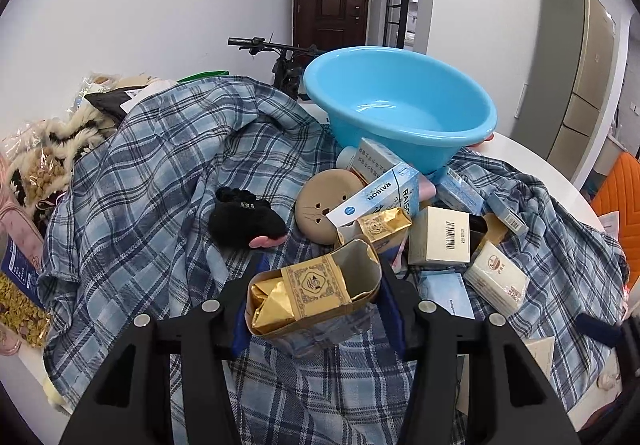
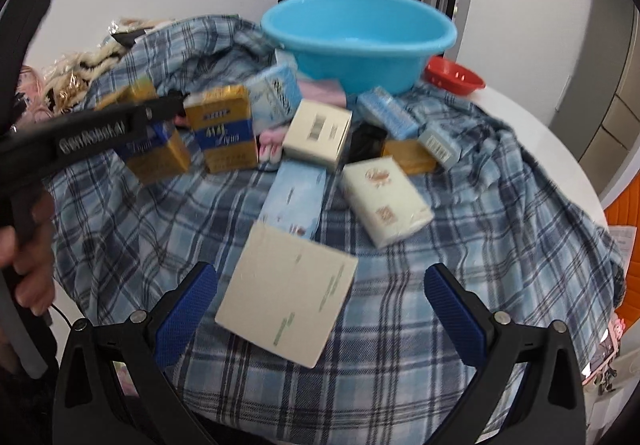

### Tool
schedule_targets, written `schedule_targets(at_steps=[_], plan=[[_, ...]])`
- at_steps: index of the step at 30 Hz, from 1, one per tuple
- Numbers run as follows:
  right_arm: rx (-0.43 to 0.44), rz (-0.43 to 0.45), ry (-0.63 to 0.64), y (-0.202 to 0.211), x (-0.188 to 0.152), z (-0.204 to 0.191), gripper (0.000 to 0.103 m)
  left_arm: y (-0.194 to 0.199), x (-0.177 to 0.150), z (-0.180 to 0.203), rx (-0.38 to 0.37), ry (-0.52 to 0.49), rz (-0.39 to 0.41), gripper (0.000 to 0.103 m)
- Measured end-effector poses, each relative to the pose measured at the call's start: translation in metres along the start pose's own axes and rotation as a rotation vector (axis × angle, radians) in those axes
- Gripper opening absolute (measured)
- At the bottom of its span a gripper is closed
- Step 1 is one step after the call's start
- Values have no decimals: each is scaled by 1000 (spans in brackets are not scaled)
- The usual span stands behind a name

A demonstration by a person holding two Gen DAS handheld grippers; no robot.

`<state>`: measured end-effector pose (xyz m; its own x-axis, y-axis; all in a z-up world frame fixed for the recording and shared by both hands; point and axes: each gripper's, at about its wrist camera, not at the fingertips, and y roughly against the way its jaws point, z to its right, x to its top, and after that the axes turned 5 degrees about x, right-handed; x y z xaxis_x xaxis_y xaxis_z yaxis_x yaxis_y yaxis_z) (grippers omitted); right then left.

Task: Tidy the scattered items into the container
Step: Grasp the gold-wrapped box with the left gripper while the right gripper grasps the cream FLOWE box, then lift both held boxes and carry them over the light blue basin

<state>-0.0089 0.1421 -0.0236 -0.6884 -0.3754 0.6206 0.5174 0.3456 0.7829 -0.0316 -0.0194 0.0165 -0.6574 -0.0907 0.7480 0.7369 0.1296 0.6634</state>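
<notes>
My left gripper (image 1: pixel 316 297) is shut on an open gold cigarette pack (image 1: pixel 312 295) and holds it above the plaid cloth (image 1: pixel 160 173). In the right wrist view the left gripper (image 2: pixel 160 113) shows at the left with the gold pack (image 2: pixel 154 149). The blue basin (image 1: pixel 400 105) stands at the back, also in the right wrist view (image 2: pixel 356 33). My right gripper (image 2: pixel 320 301) is open, its blue pads either side of a flat beige box (image 2: pixel 286 295). Several small boxes lie in front of the basin: a cream box (image 2: pixel 318 133), a white pack (image 2: pixel 386 201), a second gold pack (image 2: pixel 224 127).
A black sock (image 1: pixel 244 217) and a round tan pouch (image 1: pixel 324 205) lie on the cloth. A red bowl (image 2: pixel 454 79) sits right of the basin. Bags of snacks (image 1: pixel 24 301) pile up at the left. A fridge (image 1: pixel 576 77) and a bicycle (image 1: pixel 280 57) stand behind.
</notes>
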Motion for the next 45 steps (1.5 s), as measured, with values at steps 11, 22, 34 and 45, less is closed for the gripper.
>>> schedule_targets(at_steps=[11,22,34,45], plan=[[33,-34,-37,-15,-3,2,101,-1,-1,1,4,0,-9,54],[131,14,-97,-7,-3,12,57,-1,-3,3,2,-3,-11,54],[108,66,-133,4,4,26,57,2,-2,5,-3,-8,-6,54],[-5,330,-115,50,20,36,57,26,3,14,-48,-23,118,54]])
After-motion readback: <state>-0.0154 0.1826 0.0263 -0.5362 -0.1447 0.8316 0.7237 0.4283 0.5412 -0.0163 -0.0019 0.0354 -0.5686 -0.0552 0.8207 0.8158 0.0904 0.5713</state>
